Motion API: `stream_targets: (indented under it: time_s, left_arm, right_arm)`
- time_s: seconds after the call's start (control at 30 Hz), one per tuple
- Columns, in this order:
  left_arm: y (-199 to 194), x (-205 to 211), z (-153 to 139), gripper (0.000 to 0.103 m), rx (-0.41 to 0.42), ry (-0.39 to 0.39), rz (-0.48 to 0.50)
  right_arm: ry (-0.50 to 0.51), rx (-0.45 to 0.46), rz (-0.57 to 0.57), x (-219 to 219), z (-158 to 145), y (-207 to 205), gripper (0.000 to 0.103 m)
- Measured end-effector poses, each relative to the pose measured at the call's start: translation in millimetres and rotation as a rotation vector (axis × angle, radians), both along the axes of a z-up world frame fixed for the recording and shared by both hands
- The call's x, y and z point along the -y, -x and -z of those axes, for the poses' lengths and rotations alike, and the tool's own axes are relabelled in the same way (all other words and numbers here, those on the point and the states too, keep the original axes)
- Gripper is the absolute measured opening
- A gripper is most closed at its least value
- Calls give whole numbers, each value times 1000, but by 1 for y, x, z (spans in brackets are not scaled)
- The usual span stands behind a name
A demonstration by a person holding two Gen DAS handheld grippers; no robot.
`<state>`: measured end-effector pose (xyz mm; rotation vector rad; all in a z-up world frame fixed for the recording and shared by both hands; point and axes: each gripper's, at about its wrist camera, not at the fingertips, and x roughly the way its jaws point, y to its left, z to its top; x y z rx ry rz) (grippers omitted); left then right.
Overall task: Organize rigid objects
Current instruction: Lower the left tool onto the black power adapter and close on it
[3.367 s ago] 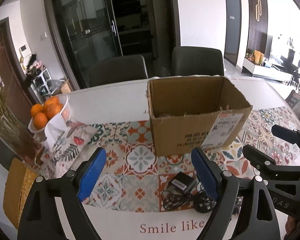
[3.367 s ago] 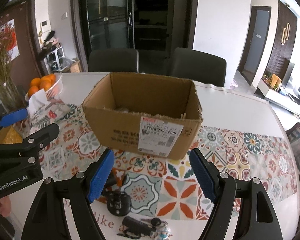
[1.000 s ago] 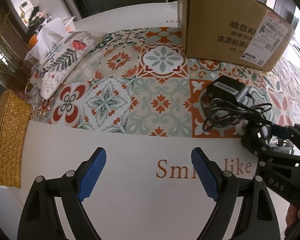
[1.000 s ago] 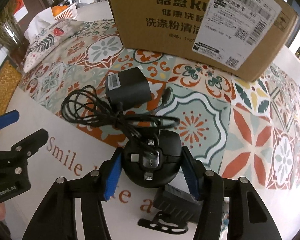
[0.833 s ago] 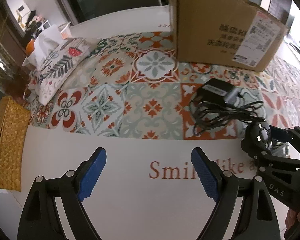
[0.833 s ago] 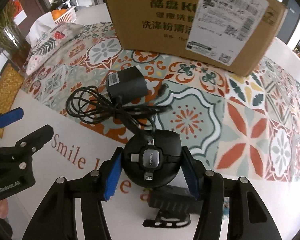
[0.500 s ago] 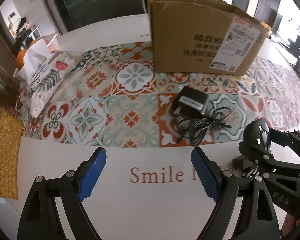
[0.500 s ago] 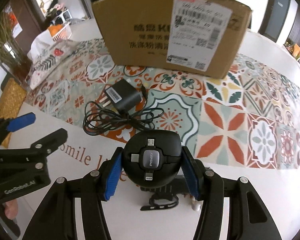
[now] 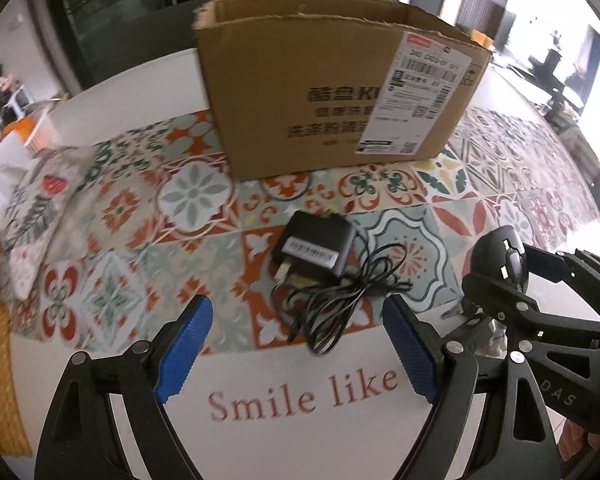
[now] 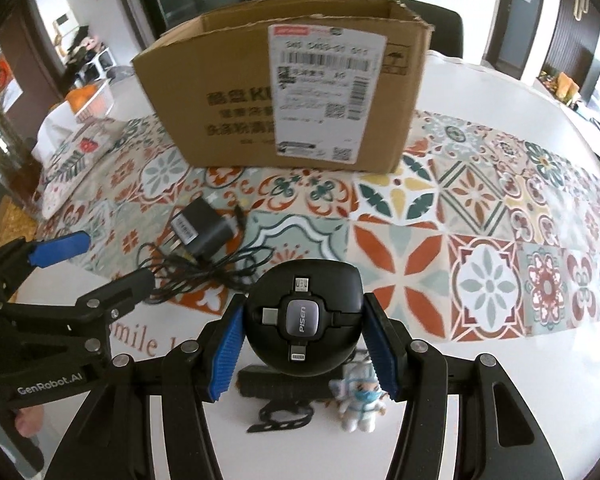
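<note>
Round cable hub (image 10: 303, 317) was held by its sides in right tongs (image 10: 303, 326); judged rigid, light, smooth; left tongs (image 9: 296, 354) were wide, empty.

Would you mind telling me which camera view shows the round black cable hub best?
The right wrist view: the cable hub faces the lens head-on, clamped in the right claw, with its plugs and centre logo readable. The left wrist view shows it only side-on at the right edge, partly hidden by that claw.

The cardboard box (image 10: 284, 96) hides its own inside. Below it, the round cable hub (image 10: 304, 316) covers part of a black object, perhaps a case, and the "Smile like" lettering.
</note>
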<state>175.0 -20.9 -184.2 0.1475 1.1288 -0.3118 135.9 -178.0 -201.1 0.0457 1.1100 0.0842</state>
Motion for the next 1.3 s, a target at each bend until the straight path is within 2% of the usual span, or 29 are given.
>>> stream_targets:
  time_s: [0.1, 0.4, 0.77, 1.1, 1.3]
  left_arm:
    - [-15, 4, 7, 87, -22, 21, 22]
    - [-48, 16, 34, 83, -82, 15, 59]
    - [-69, 23, 63, 64, -148, 31, 67]
    - [-69, 27, 73, 61, -116, 28, 58]
    - [-51, 18, 56, 60, -83, 37, 44]
  right_arm:
    - [1, 5, 24, 5, 1, -9, 56]
    - [11, -13, 59, 10, 14, -35, 56]
    - [8, -58, 71, 12, 32, -48, 56]
    - [2, -65, 68, 10, 35, -48, 57]
    - [2, -49, 65, 11, 28, -43, 57]
